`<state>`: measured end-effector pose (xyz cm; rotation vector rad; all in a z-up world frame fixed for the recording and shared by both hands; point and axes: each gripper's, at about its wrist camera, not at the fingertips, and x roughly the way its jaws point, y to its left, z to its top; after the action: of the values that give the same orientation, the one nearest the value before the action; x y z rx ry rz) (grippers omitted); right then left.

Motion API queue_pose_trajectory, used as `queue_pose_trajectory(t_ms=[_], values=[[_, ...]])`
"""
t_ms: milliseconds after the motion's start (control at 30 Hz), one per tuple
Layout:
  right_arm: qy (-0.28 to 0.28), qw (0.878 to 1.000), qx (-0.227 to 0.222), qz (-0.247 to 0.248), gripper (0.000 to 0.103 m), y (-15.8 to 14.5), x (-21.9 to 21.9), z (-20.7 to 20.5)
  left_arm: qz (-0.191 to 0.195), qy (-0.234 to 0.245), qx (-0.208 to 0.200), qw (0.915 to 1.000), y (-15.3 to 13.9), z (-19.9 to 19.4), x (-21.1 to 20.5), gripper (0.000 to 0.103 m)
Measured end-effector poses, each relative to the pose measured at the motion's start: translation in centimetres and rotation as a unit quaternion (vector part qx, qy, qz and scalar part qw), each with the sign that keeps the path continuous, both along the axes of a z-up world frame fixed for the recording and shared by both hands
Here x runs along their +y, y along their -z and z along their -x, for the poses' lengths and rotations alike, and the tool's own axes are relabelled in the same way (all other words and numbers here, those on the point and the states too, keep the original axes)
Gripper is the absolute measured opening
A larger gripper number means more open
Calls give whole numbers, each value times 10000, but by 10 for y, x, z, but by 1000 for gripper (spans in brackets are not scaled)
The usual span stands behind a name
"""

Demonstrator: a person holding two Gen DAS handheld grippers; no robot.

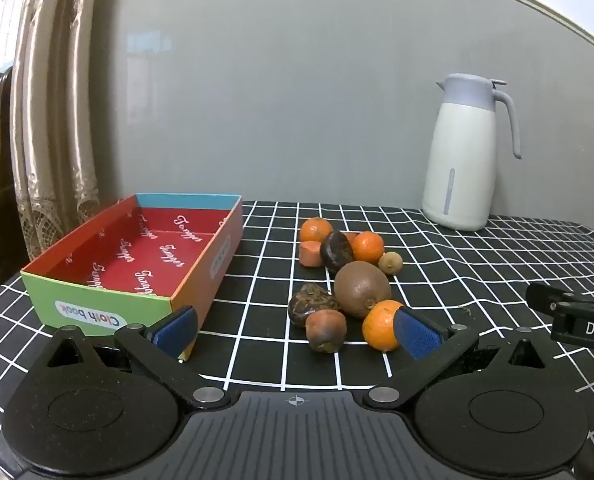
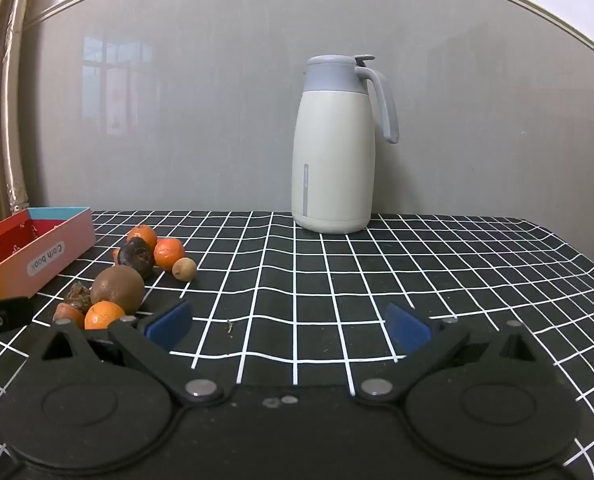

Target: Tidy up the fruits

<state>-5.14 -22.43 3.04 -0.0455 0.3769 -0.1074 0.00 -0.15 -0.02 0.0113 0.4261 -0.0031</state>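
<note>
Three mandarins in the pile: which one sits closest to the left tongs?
The front mandarin, right by the left tongs' right pad and beside the kiwi. The other two mandarins lie at the pile's far end.

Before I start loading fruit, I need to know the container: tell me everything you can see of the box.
The box is a shallow open cardboard tray, empty. Its inside is red with white script, the outer walls green, orange and blue, and a white label reads "Cloth book". It sits flat on the checked cloth, left of the fruit, touching none of it. The open left gripper is just short of its near corner.
</note>
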Motion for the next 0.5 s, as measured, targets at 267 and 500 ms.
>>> queue_pose_trajectory(t_ms=[267, 500], values=[[-22, 10000, -4, 25, 103, 1, 2, -2, -76, 58, 17, 10000, 1, -3, -12, 103], [-26, 10000, -7, 38, 103, 0, 3, -1, 80, -75, -32, 9999, -2, 0, 2, 103]])
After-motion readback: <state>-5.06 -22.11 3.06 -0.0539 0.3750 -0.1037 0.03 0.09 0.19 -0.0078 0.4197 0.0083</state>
